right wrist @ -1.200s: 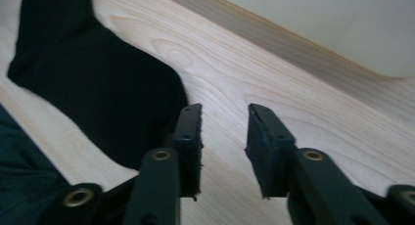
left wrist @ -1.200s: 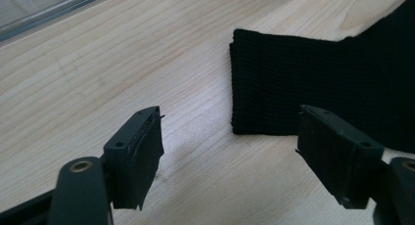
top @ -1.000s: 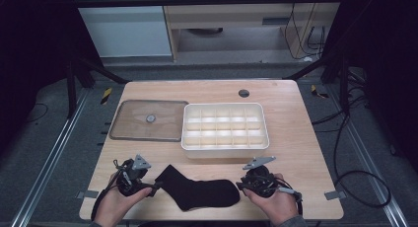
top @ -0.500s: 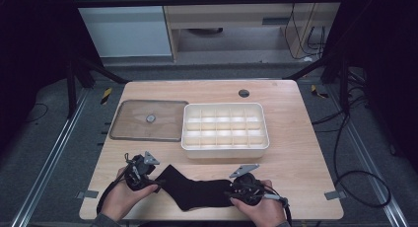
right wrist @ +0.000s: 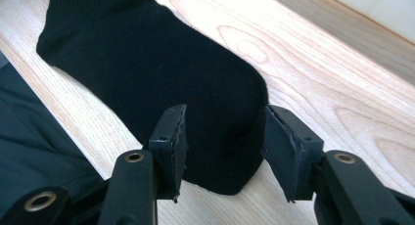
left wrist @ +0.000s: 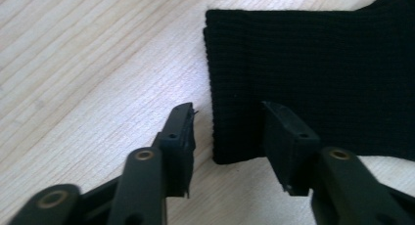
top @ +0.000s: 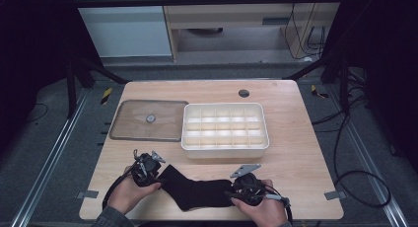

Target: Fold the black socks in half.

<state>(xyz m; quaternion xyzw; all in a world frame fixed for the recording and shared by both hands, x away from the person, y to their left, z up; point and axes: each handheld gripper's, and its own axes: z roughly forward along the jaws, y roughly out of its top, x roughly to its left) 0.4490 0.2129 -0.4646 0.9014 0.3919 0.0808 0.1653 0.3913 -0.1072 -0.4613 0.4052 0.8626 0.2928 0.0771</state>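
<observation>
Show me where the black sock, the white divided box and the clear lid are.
black sock (top: 197,192), high view, middle of the foot.
white divided box (top: 225,146), high view, near wall.
clear lid (top: 133,123), high view, bare left part.

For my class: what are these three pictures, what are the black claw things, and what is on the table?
A person sits at a wooden table with a hand-held two-jaw gripper in each hand. The high view looks down from above; the other two come from cameras riding on each gripper. On the table lie a black sock, a white divided box and a flat clear lid. The left gripper straddles the sock's cuff corner; its jaws have just been closing, but the pads do not press the cloth. The right gripper straddles the toe end, its jaws have just been opening, nothing gripped.
</observation>
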